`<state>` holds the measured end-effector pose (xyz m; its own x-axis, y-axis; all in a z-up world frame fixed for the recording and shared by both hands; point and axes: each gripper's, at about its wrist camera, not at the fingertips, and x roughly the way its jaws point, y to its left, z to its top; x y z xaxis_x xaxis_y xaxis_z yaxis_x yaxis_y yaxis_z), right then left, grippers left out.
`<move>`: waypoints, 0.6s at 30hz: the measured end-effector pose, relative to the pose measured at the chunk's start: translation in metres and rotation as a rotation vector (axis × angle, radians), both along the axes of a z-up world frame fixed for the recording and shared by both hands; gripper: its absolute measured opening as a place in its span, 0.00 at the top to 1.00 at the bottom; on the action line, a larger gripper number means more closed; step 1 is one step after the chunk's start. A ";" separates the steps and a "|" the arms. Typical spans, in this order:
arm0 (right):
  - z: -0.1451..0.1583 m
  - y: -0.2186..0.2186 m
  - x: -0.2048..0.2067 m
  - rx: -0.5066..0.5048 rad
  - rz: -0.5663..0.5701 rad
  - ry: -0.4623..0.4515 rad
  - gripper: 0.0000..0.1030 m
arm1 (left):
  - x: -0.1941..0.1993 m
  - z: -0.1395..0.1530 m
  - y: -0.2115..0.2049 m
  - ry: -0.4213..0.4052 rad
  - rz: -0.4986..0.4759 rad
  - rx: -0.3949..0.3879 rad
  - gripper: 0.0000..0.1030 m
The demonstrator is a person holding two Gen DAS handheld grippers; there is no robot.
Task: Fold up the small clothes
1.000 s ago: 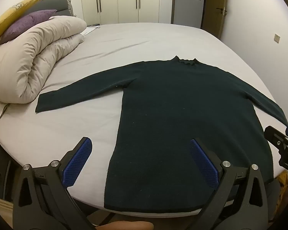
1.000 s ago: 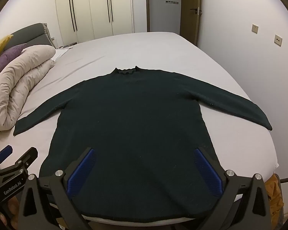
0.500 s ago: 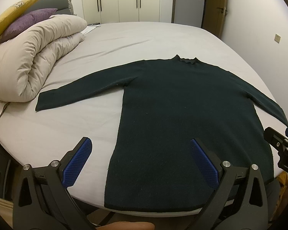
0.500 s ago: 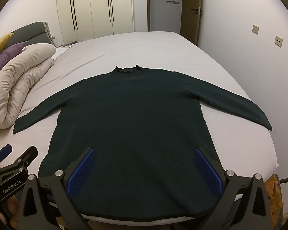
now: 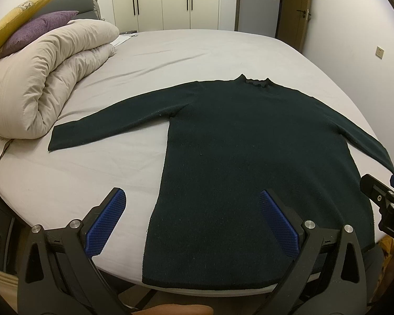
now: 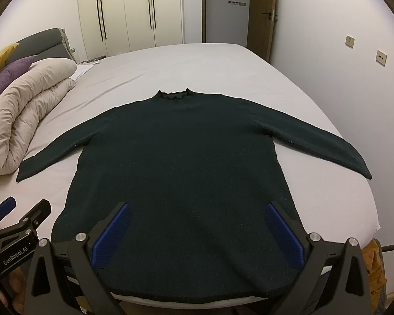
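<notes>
Dark green knit, almost black in this light: the sweater (image 5: 249, 162) lies flat on the bed (image 5: 73, 183), front down or up I cannot tell, with both sleeves spread out to the sides and the neck pointing toward the wardrobe (image 6: 134, 13). Its hem runs along the near edge of the mattress and hangs a little over it.

The left gripper (image 5: 191, 220) hovers above the near edge, its 2 blue-padded fingers (image 5: 106, 221) spread wide apart with nothing between them; one pad sits over bare sheet, the other over the sweater's lower left part. The right gripper (image 6: 197, 233) hangs over the middle of the hem, fingers (image 6: 111, 233) equally wide apart and empty, both over the knit. Neither one touches the cloth as far as I can see.

A rolled beige duvet (image 5: 44, 78) lies just beside the left sleeve's cuff, with a purple pillow (image 5: 36, 29) and a yellow pillow (image 5: 15, 10) stacked behind it against the headboard.
</notes>
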<state>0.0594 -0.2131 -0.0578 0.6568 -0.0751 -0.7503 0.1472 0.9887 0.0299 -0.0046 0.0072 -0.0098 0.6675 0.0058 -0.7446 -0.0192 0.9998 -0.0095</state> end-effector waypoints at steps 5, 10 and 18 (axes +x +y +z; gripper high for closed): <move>0.000 -0.001 0.001 0.001 0.001 0.003 0.00 | 0.000 -0.001 0.000 0.001 0.000 0.001 0.00; -0.001 0.000 0.001 -0.002 0.002 0.003 0.00 | -0.002 -0.005 0.002 0.001 0.001 -0.001 0.00; -0.002 0.000 0.001 -0.007 0.004 0.004 0.00 | -0.003 -0.006 0.002 0.002 0.003 -0.002 0.00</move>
